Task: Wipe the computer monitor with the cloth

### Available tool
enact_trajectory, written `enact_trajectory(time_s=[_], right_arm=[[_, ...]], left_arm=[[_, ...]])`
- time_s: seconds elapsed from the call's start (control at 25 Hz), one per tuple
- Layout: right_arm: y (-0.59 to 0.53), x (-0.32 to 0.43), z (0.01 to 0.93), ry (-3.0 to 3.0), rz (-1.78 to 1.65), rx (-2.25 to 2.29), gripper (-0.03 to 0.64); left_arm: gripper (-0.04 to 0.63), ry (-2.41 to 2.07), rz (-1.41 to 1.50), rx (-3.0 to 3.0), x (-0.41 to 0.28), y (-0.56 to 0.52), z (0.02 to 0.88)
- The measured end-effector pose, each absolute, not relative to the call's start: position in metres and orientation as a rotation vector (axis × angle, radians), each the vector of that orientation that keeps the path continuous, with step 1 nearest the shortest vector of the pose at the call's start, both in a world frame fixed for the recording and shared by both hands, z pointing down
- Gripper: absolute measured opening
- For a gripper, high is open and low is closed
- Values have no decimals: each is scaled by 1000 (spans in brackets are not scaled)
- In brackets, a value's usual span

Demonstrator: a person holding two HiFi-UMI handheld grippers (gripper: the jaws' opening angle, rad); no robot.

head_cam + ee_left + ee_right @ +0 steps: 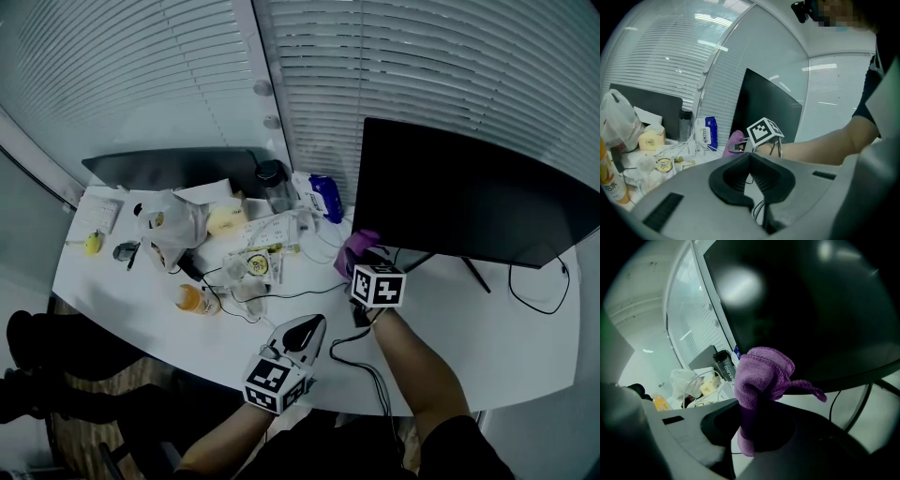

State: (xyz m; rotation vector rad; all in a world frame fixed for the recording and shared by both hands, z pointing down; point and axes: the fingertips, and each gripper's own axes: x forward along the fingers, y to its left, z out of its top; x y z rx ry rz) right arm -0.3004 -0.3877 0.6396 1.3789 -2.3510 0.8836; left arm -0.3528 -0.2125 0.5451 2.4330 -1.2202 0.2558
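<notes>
The black computer monitor (469, 192) stands at the right of the white desk, its screen dark. My right gripper (361, 258) is shut on a purple cloth (354, 251), just below the screen's lower left corner. In the right gripper view the cloth (759, 380) bulges up out of the closed jaws, close to the monitor (811, 305). My left gripper (309, 330) hangs over the desk's front edge, shut and holding nothing. From the left gripper view I see the monitor (768, 110) and the cloth (733, 142) beyond the right gripper's marker cube.
Clutter covers the desk's left half: a closed laptop (173, 167), a white plastic bag (169, 220), an orange bottle (192, 300), a dark bottle (274, 183), a blue-white pack (323, 195), papers and cables. Black cables (539, 281) trail by the monitor stand. Window blinds rise behind.
</notes>
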Motion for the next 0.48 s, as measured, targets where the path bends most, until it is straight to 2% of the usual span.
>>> enact_trajectory(time_s=[0.48], right_arm=[[-386,-297,637,-2342,874,1378,67]], left_arm=[[6,-1191,244,2441,-348,-210,544]])
